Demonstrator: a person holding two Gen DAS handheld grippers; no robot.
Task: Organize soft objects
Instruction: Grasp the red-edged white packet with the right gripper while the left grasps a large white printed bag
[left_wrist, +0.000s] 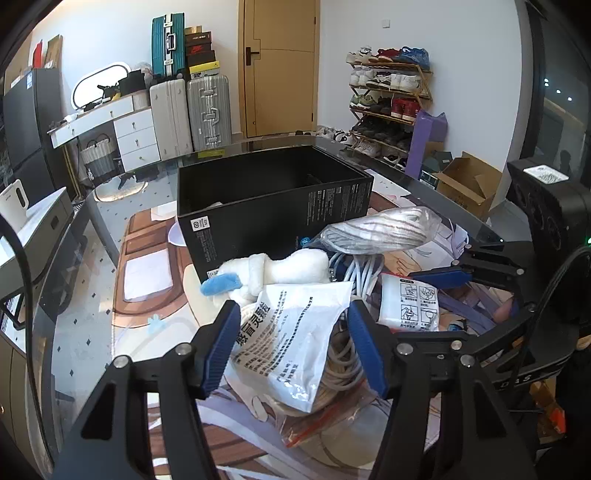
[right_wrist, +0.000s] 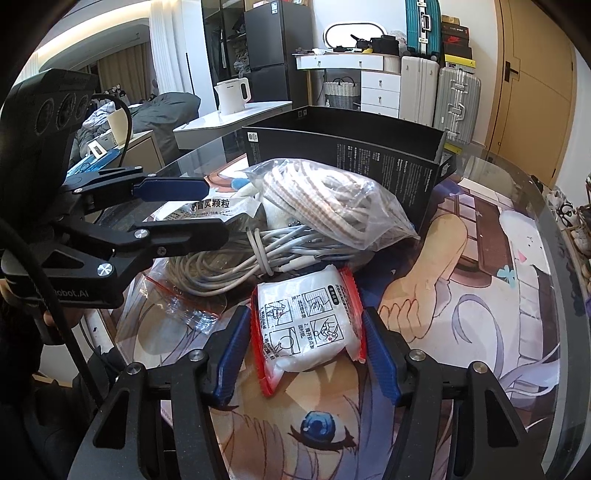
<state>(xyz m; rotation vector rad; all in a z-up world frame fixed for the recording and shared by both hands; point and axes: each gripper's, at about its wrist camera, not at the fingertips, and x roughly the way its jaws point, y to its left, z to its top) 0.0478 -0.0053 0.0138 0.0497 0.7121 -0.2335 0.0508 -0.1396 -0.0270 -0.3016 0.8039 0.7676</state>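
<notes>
A white printed sachet (left_wrist: 291, 339) lies on the pile between the blue pads of my left gripper (left_wrist: 291, 310). The jaws stand apart around it, and the right wrist view shows a gap above and below the sachet (right_wrist: 210, 206). My right gripper (right_wrist: 306, 314) is shut on a white pack with red edges (right_wrist: 306, 328); both pads touch its sides as it rests on the printed mat. Behind lie a white plush toy with a blue part (left_wrist: 280, 269), a clear bag of braided cord (right_wrist: 332, 199) and a bundle of grey cables (right_wrist: 240, 254). An open black box (left_wrist: 273, 206) stands beyond them.
Everything sits on a printed mat (right_wrist: 461, 295) on a round glass table (left_wrist: 85, 295). A clear zip bag with a red seal (right_wrist: 177, 295) lies under the cables. Suitcases (left_wrist: 207, 110), a white dresser and a shoe rack (left_wrist: 388, 96) stand along the far wall.
</notes>
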